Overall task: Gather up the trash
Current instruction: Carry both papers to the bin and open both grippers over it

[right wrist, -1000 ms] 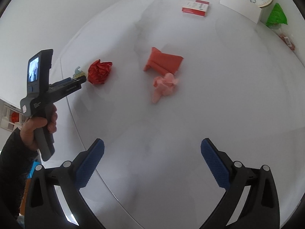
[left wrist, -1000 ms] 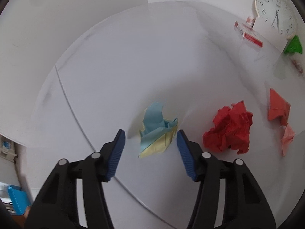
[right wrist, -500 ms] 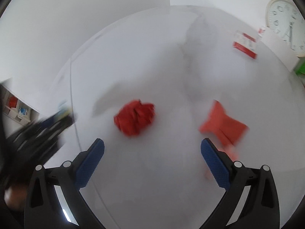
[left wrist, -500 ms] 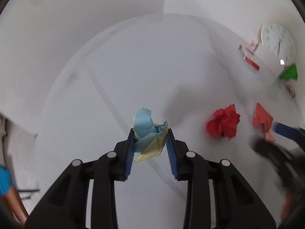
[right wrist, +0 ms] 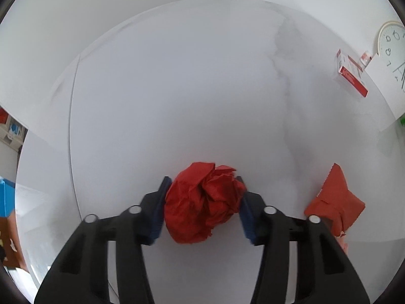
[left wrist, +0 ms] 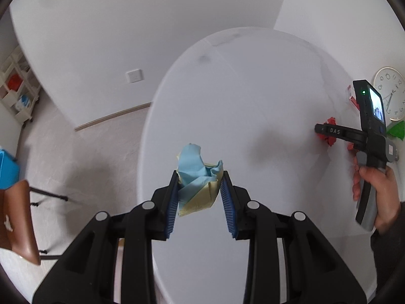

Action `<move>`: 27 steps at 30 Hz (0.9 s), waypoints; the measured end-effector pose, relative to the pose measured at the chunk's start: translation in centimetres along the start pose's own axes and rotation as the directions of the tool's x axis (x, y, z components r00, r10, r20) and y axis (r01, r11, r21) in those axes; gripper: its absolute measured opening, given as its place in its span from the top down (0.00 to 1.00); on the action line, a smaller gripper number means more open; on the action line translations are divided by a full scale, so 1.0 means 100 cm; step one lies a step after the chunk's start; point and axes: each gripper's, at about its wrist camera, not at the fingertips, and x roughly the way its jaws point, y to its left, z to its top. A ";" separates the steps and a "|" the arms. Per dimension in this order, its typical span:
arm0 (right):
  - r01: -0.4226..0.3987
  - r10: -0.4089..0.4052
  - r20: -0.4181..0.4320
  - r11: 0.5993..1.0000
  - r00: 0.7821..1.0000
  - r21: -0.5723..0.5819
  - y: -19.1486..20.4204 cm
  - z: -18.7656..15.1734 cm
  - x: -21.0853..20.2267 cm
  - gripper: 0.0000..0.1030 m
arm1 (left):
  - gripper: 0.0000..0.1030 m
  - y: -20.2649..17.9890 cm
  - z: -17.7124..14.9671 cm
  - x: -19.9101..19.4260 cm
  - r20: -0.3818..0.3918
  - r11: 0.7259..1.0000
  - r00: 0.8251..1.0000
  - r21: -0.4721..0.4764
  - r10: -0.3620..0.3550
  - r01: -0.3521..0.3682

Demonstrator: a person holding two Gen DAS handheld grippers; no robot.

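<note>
**Grippers taking crumpled paper from the white table**

Right gripper (right wrist: 202,202) is seen closing around the red crumpled paper ball (right wrist: 202,202); the ball is already between the blue pads (right wrist: 155,212) and is touched on both sides, while it rests on the white table (right wrist: 177,88). Left gripper (left wrist: 200,197) is pressed on the blue and yellow crumpled paper (left wrist: 197,179), which is held clear above the near edge of the table (left wrist: 253,88).

Both pieces are judged to be very light and soft. They will be squashed easily, so little force is needed, but a loose flap can be torn or can slip out. The red ball is best taken across its thick middle, as it is now, not by an outer fold. The blue and yellow piece is pinched low on its body, with the blue top standing free above the pads.

Just beside the right gripper an orange-red folded paper (right wrist: 334,197) lies on the table. Farther away a red and white box (right wrist: 351,76) and a white wall clock (right wrist: 392,48) are seen at the back edge.
</note>
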 end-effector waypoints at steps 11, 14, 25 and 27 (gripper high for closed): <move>-0.200 0.203 0.063 0.978 0.977 -0.053 0.022 -0.077 -0.124 0.54 | 0.69 0.041 -0.063 -0.073 0.011 0.996 0.998 -0.071 0.054 -0.053; -0.264 0.270 0.045 0.958 0.962 -0.111 0.043 -0.117 -0.166 0.53 | 0.69 0.052 -0.088 -0.090 0.000 0.994 0.997 -0.082 0.074 -0.073; -0.387 0.379 -0.091 0.865 0.921 -0.320 0.113 -0.225 -0.230 0.51 | 0.69 0.086 -0.173 -0.141 -0.016 0.981 0.993 -0.157 0.113 -0.114; -0.395 0.384 -0.102 0.852 0.918 -0.344 0.122 -0.229 -0.231 0.51 | 0.69 0.093 -0.182 -0.145 -0.020 0.979 0.993 -0.166 0.116 -0.117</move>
